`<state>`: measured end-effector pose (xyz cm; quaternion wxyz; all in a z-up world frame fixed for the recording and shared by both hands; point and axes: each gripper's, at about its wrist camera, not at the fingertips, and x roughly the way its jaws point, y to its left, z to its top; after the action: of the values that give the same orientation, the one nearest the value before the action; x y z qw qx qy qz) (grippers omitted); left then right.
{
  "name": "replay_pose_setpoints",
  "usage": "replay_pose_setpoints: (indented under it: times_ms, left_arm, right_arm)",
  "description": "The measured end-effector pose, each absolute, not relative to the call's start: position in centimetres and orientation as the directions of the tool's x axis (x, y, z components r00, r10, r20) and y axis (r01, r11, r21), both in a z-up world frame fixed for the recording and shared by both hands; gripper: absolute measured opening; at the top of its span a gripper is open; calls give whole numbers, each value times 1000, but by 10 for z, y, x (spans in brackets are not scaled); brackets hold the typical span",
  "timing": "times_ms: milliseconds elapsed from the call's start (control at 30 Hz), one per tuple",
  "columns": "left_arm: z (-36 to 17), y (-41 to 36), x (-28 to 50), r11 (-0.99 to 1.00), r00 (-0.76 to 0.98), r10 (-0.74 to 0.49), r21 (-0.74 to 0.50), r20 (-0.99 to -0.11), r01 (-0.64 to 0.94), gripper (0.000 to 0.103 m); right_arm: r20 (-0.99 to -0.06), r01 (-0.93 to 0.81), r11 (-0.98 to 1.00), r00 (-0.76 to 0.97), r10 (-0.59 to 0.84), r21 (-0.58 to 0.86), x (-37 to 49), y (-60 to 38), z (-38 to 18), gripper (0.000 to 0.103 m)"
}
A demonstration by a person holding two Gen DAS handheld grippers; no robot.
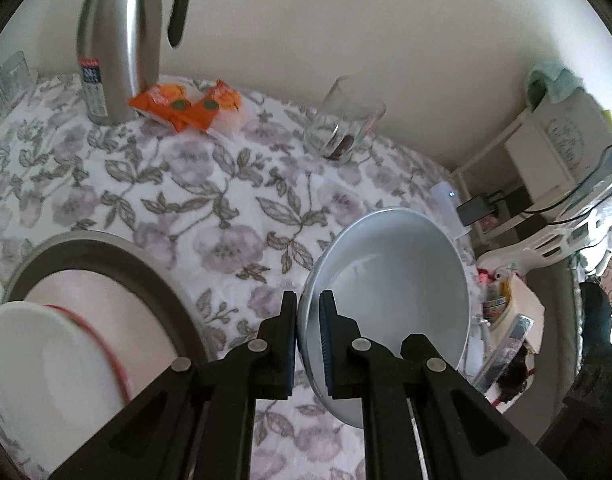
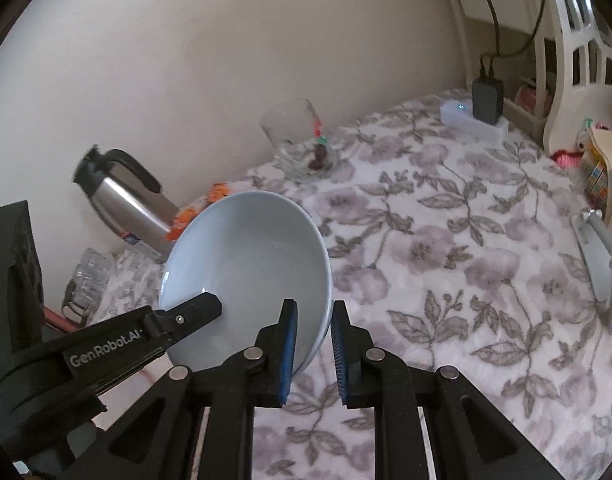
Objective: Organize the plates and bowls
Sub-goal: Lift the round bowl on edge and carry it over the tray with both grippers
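A pale blue bowl (image 1: 393, 300) is held tilted above the floral tablecloth. My left gripper (image 1: 309, 312) is shut on its near rim. In the right wrist view the same bowl (image 2: 250, 276) is gripped on its right rim by my right gripper (image 2: 313, 328), and the left gripper's finger (image 2: 194, 312) reaches inside from the left. A grey-rimmed plate (image 1: 106, 264) lies at the left with a white, red-rimmed bowl (image 1: 46, 360) on it.
A steel thermos jug (image 1: 114, 44), orange snack packets (image 1: 186, 104) and a glass cup (image 1: 345, 124) stand along the wall. A white power strip with a black adapter (image 2: 485, 100) lies at the far right. Shelves and clutter stand beyond the table's right edge.
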<state>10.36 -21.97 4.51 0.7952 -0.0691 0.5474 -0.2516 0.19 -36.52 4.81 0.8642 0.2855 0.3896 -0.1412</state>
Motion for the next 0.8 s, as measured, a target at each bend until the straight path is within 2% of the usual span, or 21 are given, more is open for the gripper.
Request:
replay_pose_setpoints:
  times_ms: [433,800]
  left_arm:
    - [102,-140,74,847,369,-522,-419,-769,326,11]
    - [99,-78,55,810,410,-587,-509,-698,293,11]
  right_arm:
    - [-694,375,846,720,-9,379,-21,-294,97,18]
    - [-687,309,897,726,-8,316,-29,-244,109,18]
